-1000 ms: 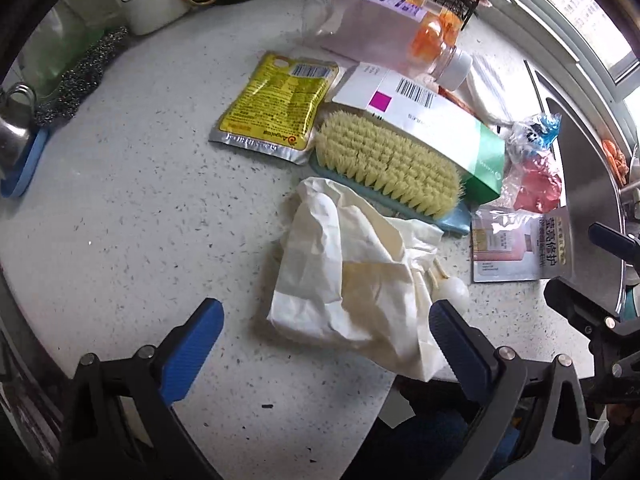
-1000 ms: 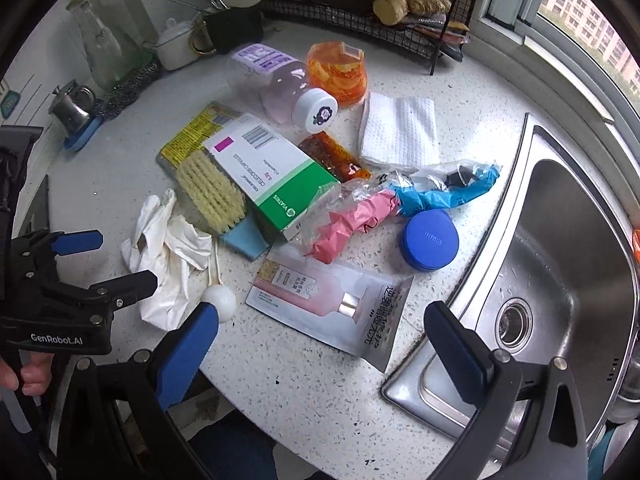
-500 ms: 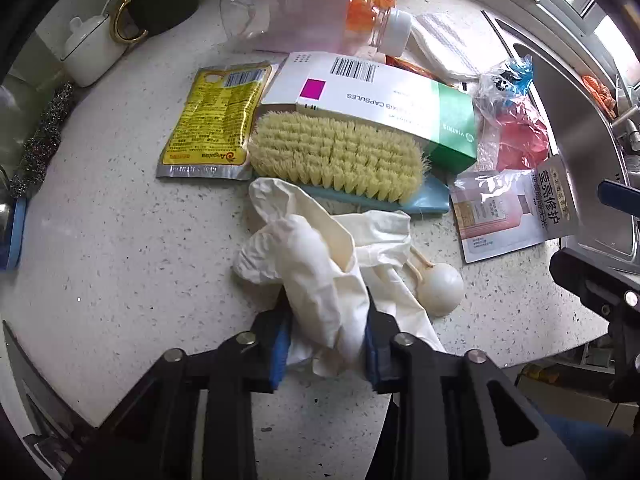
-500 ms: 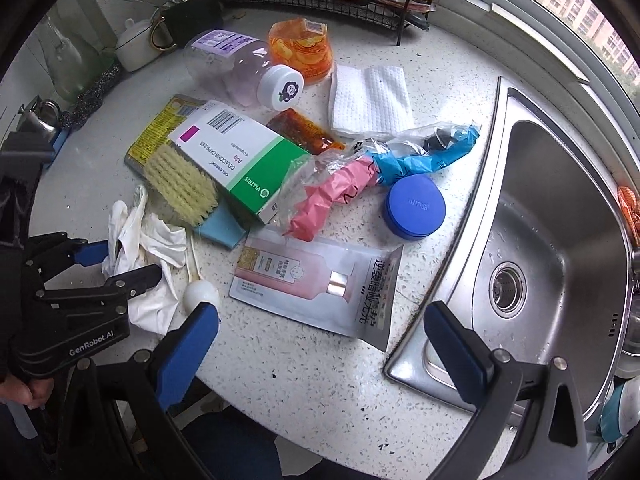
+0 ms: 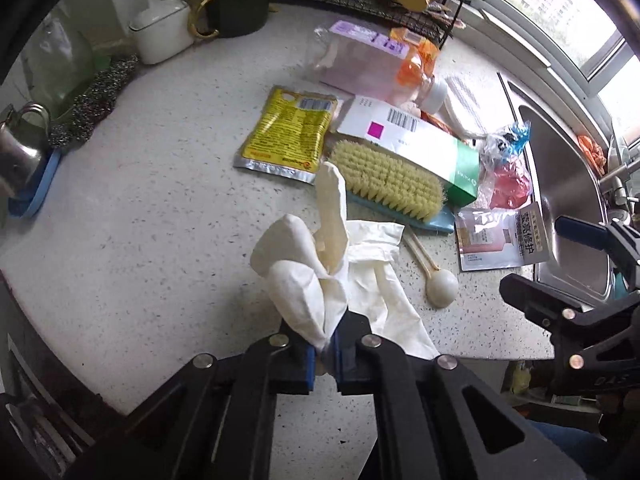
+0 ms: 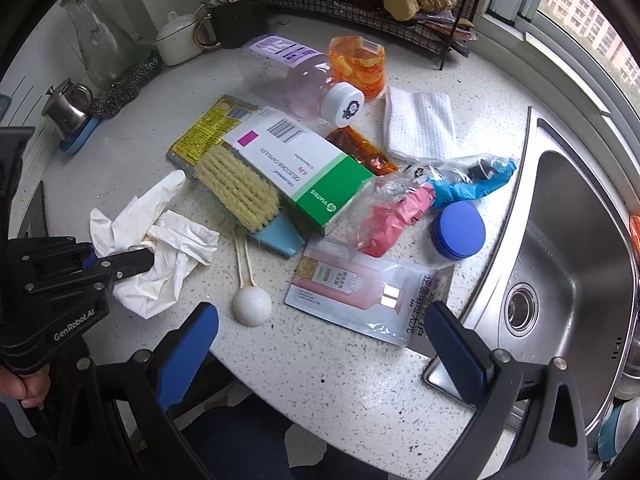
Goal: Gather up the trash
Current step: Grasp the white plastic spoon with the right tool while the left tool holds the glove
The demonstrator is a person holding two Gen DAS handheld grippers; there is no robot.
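A: Starting at the left, what have the left tongs (image 5: pixel 323 354) got?

B: They are pinched tight on the cream rubber glove (image 5: pixel 320 280), which lies crumpled on the speckled worktop (image 5: pixel 160 220), to the left of the scrubbing brush (image 5: pixel 386 178). Its bunched cuff end sits between the blue pads; one limp finger stands up and points away toward the yellow sachet (image 5: pixel 288 136), so its long axis runs from the tongs toward the brush. The other half of the glove spreads flat to the right.

A: And right of the brush?

B: Touching its far side is the green and white carton (image 6: pixel 304 168), lying slantwise. In front of the brush lies a white spoon (image 6: pixel 251 304), bowl nearest the worktop edge, handle pointing back at the brush. Further right lie a pink product pouch (image 6: pixel 360 288), a crumpled pink and blue wrapper (image 6: pixel 416 196), a blue lid (image 6: pixel 458 230), then the steel sink (image 6: pixel 580 240).

A: The right tongs (image 6: pixel 320 348)?

B: Spread wide, hanging over the worktop edge in front of the pouch, gripping nothing.
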